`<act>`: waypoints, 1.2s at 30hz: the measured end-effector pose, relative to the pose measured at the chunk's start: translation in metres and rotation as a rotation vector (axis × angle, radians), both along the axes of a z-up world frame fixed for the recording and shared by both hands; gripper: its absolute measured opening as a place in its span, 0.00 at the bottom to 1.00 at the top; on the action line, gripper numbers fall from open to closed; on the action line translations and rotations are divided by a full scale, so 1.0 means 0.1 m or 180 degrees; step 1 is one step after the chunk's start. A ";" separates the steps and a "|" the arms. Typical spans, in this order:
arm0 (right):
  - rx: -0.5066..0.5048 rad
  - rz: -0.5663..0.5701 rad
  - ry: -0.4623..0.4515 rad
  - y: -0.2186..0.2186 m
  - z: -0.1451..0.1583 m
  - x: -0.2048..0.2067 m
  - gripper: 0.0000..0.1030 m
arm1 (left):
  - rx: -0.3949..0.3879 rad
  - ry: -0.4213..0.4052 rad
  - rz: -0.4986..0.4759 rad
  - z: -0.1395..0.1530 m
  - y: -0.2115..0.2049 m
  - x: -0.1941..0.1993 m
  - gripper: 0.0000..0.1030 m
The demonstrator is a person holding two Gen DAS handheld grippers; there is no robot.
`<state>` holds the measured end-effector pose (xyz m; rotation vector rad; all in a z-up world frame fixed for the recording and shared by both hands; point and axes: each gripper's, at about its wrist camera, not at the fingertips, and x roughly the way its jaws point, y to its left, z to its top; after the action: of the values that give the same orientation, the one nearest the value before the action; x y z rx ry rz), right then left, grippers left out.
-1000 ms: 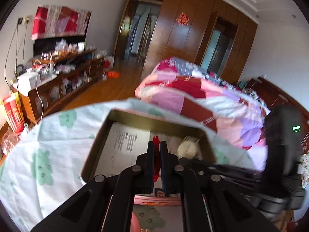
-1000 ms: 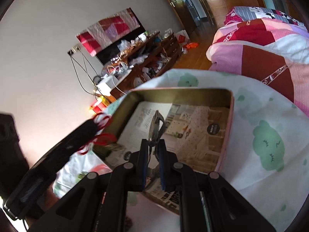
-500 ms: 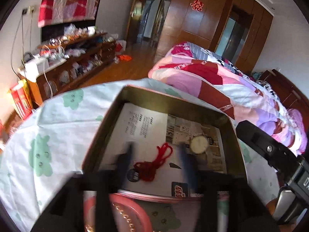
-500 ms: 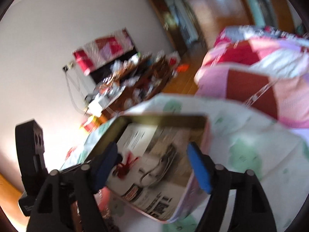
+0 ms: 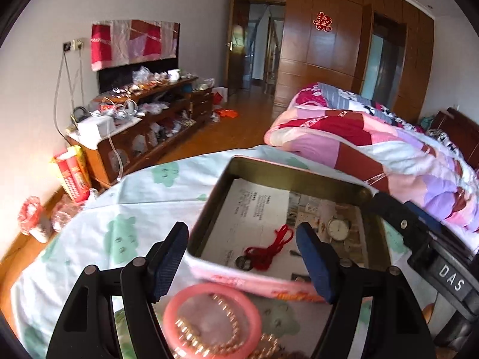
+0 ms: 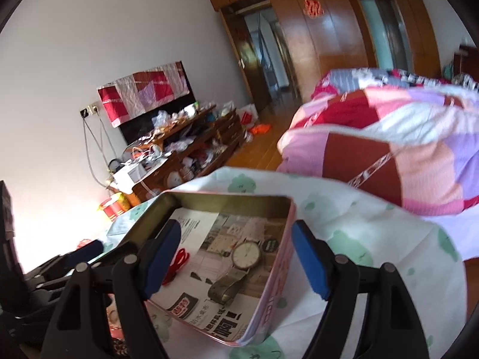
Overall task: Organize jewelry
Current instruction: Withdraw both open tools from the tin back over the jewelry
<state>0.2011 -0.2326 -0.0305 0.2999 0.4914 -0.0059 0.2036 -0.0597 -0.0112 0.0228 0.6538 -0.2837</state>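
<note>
A pink tin box [image 5: 257, 279] lined with printed paper sits on a table with a white, green-patterned cloth [image 5: 119, 209]. Inside lie a red cord bracelet [image 5: 268, 249] and a wristwatch [image 5: 338, 229]. In the right wrist view the tin [image 6: 278, 278] holds the watch [image 6: 244, 257] and the red cord [image 6: 178, 261]. My left gripper [image 5: 242, 264] is open and empty above the tin's near wall. My right gripper [image 6: 236, 258] is open and empty over the tin. A pink bangle [image 5: 212, 320] with a gold bead chain [image 5: 221, 335] lies in front of the tin.
A bed with a pink and red patchwork quilt [image 5: 374, 140] stands to the right. A cluttered wooden cabinet [image 5: 143, 128] lines the left wall. The right gripper's black body [image 5: 434, 257] reaches in at the tin's right side.
Both grippers opened and drew back. The red cord left my left gripper and lies in the tin. The watch left my right gripper and lies in the tin.
</note>
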 end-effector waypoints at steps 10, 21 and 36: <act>-0.0372 -0.0226 -0.0129 0.21 0.04 -0.34 0.94 | 0.0172 -0.0045 0.0241 -0.05 0.21 -0.39 0.72; -0.0586 -0.0232 -0.0178 0.41 0.01 -0.59 0.95 | 0.0263 -0.0075 0.0281 -0.10 0.28 -0.68 0.72; -0.0395 -0.0297 -0.0131 0.36 -0.03 -0.84 0.95 | 0.0111 0.0098 0.0138 -0.25 0.65 -1.06 0.72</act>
<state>0.1170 -0.1963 -0.0336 0.2006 0.4341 -0.1203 0.0979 0.0057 -0.0360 0.0376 0.6890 -0.2313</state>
